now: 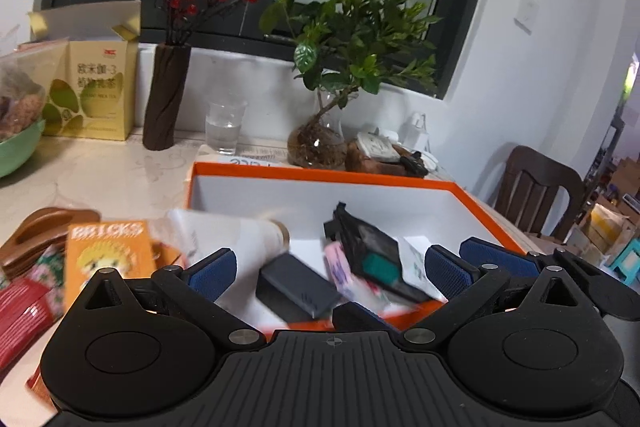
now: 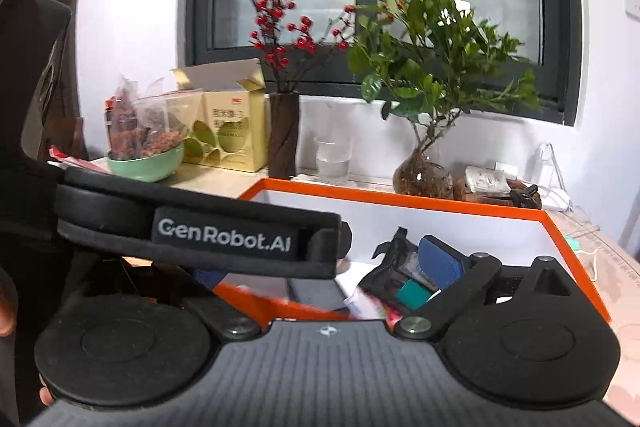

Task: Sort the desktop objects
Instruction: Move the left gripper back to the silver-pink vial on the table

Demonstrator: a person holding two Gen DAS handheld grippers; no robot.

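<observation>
An orange-rimmed white box (image 1: 320, 173) sits on the table and shows in the right wrist view too (image 2: 400, 197). In it lie a dark grey case (image 1: 298, 287), a black pouch with a teal item (image 1: 372, 255), a pink packet (image 1: 340, 271) and a cream tube (image 1: 244, 235). My left gripper (image 1: 328, 269) is open and empty over the box's near side. My right gripper (image 2: 320, 269) is open over the box, its left finger hidden behind the left gripper's strap (image 2: 224, 235). The right finger pad (image 2: 440, 261) is by the black pouch (image 2: 396, 267).
Left of the box lie an orange BRICKS box (image 1: 108, 259), red packets (image 1: 20, 311) and a wooden holder (image 1: 44, 231). Behind stand a brown vase (image 1: 166, 99), a water glass (image 1: 224, 127), a potted plant (image 1: 320, 143), a yellow carton (image 1: 100, 91) and a green bowl (image 1: 16, 151). A chair (image 1: 536, 195) stands right.
</observation>
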